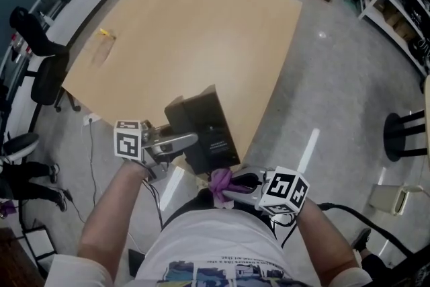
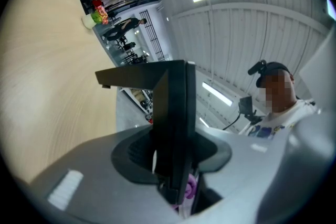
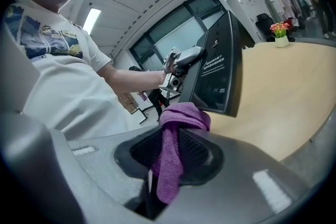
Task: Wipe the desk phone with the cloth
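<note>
Phone clamped on my left, cloth pinched on my right.
My left gripper (image 1: 191,140) has its jaws pressed on an edge of the black desk phone (image 1: 205,121), at the six o'clock rim of the wooden table (image 1: 181,30). At five o'clock from the phone, my right gripper (image 1: 230,189) pinches the purple cloth (image 1: 220,181), just beside the phone's near corner.

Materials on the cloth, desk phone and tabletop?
Cloth: purple, fuzzy nap, limp folds; likely microfibre.
Desk phone: black, smooth semi-matte shell, white print; probably plastic.
Tabletop: pale wood grain, even sheen; laminate or veneer, unclear.
</note>
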